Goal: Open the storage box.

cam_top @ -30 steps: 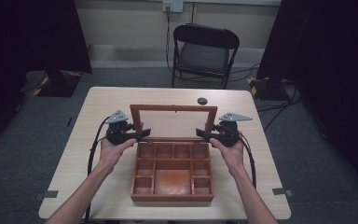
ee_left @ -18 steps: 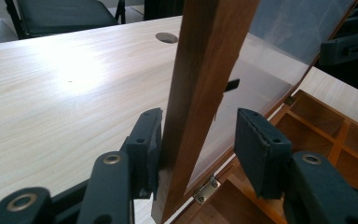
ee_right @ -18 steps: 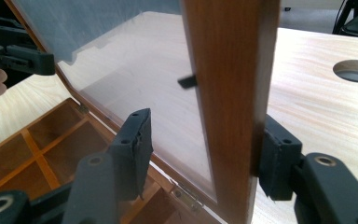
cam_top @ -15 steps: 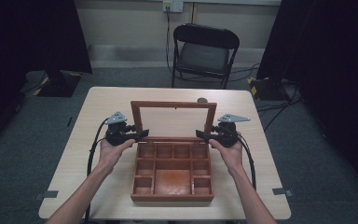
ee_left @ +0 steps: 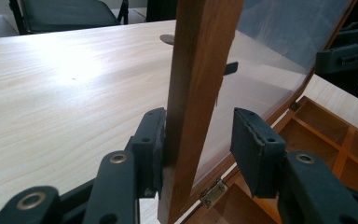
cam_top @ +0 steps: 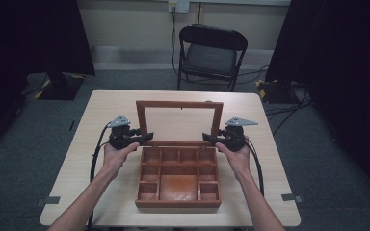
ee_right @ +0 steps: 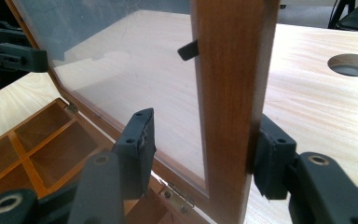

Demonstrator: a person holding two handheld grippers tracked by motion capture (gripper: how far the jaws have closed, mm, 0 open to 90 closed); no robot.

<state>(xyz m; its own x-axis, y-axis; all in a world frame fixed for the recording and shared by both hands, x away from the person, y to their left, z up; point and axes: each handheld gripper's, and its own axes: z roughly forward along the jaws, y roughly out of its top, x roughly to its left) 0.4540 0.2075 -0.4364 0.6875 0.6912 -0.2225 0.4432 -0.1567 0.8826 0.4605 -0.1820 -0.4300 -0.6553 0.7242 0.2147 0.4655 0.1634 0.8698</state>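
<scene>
- Wooden box (cam_top: pixel 178 180) sits near-centre on the surface (cam_top: pixel 101 110); its glass lid (cam_top: pixel 179 120) stands upright at the far edge.
- Left claw (cam_top: pixel 147 138) straddles the lid's left frame rail, released: one pad touching, the other apart.
- Right claw (cam_top: pixel 207 138) likewise straddles the right rail, released.
- No readable writing or labels.

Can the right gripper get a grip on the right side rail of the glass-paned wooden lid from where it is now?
Probably yes. The right gripper already straddles the brown wooden side rail of the glass-paned lid, one jaw on each side with a small gap, nothing between. Closing should clamp it.
</scene>
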